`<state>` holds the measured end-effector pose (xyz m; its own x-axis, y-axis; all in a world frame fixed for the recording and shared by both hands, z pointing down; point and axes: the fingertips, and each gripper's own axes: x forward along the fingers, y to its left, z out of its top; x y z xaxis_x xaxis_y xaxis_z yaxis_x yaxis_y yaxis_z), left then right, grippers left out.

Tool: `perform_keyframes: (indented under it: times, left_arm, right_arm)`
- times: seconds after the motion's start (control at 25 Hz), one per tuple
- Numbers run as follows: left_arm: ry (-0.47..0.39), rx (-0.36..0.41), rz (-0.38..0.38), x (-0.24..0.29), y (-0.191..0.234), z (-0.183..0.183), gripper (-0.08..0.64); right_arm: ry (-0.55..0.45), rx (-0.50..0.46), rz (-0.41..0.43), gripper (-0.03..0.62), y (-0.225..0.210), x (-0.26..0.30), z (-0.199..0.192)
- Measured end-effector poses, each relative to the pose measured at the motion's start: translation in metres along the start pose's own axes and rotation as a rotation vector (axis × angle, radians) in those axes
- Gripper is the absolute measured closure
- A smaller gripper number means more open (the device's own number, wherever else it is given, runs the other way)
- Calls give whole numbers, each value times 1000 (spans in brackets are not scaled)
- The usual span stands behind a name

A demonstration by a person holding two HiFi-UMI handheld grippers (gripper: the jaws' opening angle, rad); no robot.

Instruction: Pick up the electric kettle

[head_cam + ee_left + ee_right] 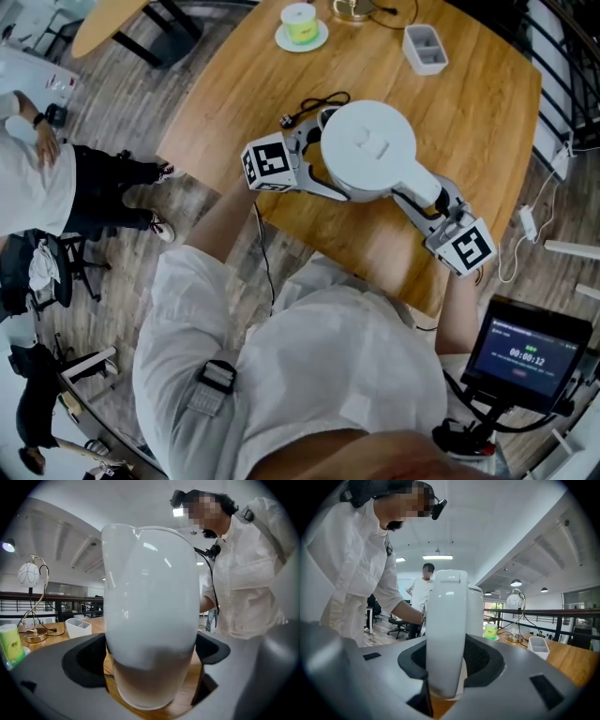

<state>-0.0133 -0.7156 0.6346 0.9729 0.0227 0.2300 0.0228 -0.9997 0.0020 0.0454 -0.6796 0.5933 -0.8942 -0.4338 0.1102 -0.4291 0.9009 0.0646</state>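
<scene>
A white electric kettle (368, 147) stands on the round wooden table (487, 112), seen from above with its lid up. My left gripper (322, 159) is at its left side; in the left gripper view the kettle's body (150, 606) fills the gap and both jaws press on it, left gripper (150, 654). My right gripper (434, 200) comes in from the lower right. In the right gripper view the kettle's handle (446, 630) stands upright between the jaws of the right gripper (446, 663), which are closed against it.
Behind the kettle lie a black cord with a plug (314, 103), a green cup on a saucer (301, 24), a white two-part tray (424, 47) and a lamp base (352, 7). The table's edge (281, 220) is near me. Another person (37, 178) stands left; a screen (530, 354) is lower right.
</scene>
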Motion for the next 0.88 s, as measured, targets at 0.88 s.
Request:
perform_keyframes:
  times: [0.88]
  left_arm:
    - [-6,106,-93,48,-82,253,-20]
  right_arm:
    - [-46,-76,-116,440,29,-157,206]
